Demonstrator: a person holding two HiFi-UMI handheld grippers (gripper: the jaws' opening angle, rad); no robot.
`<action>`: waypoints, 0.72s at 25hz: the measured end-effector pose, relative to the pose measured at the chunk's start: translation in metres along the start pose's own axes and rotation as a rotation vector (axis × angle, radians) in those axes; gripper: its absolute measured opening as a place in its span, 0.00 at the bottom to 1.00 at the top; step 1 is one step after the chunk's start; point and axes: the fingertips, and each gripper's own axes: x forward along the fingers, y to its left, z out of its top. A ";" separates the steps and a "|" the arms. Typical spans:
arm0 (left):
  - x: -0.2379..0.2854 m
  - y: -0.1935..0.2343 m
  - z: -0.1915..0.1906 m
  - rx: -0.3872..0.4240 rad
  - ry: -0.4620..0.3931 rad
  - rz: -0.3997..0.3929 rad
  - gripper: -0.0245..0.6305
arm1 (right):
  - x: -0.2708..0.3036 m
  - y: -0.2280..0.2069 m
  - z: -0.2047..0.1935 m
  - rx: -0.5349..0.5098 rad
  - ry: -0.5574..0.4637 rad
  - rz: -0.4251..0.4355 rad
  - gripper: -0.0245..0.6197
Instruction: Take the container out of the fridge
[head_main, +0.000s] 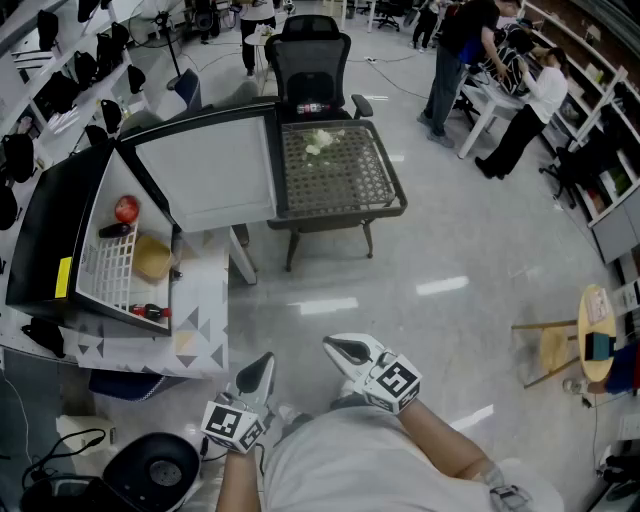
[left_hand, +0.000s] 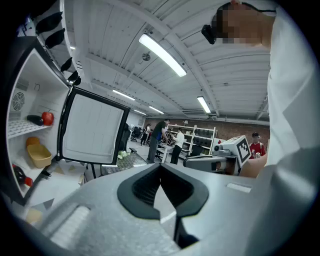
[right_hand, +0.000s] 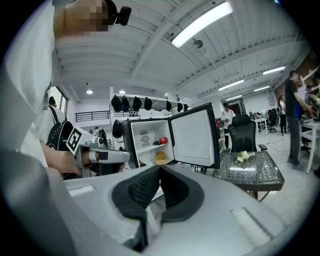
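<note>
Head view: yellow container sits in the open fridge under the shelf, probably light stiff plastic, best pinched by its front rim; left gripper and right gripper are pressed together, empty, well apart from it; mind the door edge, with open room in front.

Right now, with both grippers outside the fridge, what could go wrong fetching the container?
The left gripper and right gripper are shut; unopened, they may just shove the yellow container deeper.
A red fruit and dark item sit on the shelf above it; a high approach could knock them.
The open fridge door flanks the path; a wide swing may hit it.
</note>
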 end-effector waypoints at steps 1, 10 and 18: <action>0.005 -0.003 0.000 0.000 0.002 0.002 0.05 | -0.003 -0.005 0.001 0.001 -0.002 0.000 0.04; 0.056 -0.035 0.004 0.023 0.018 0.018 0.05 | -0.037 -0.052 0.005 -0.011 -0.031 0.015 0.04; 0.107 -0.069 -0.004 0.027 0.050 0.021 0.05 | -0.066 -0.093 0.000 -0.005 -0.021 0.028 0.04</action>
